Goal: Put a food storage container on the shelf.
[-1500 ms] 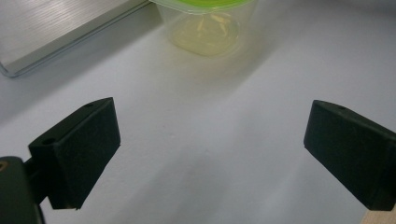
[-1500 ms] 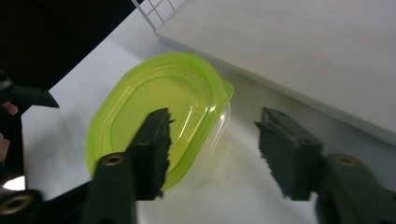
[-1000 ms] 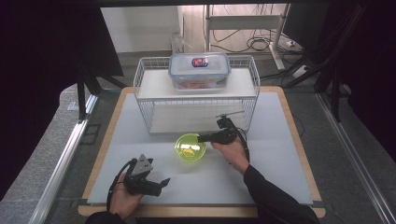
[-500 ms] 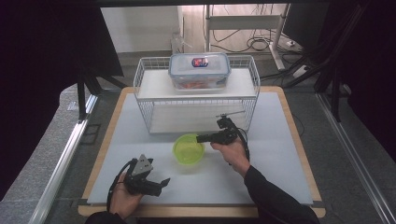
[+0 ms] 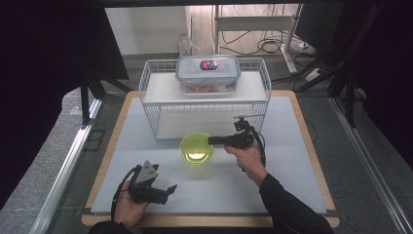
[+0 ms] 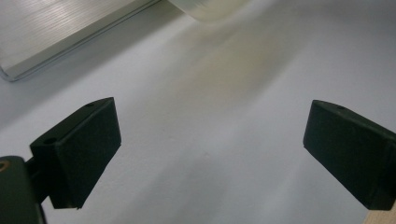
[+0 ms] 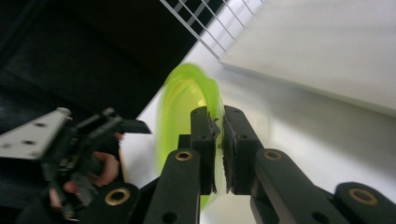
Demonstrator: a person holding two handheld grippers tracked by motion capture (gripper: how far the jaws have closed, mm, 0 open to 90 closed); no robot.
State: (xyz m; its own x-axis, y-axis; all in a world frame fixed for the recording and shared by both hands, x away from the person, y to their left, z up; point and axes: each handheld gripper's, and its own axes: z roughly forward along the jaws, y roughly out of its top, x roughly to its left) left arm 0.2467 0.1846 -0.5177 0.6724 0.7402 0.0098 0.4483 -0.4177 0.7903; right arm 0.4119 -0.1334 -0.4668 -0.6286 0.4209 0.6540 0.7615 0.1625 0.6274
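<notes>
A lime-green bowl is just in front of the white wire rack, mid-table. My right gripper is shut on the bowl's right rim; in the right gripper view the rim of the bowl runs between the closed jaws of the right gripper. Near the front left of the table my left gripper rests low and open; in the left gripper view the left gripper stands wide apart over bare white mat with nothing between.
A clear lidded food container sits on the rack's top shelf. The white mat lies on a wooden table. Black curtains and cables surround the table.
The right gripper has carried the bowl a little away from me, toward the rack. The left gripper has stayed put.
</notes>
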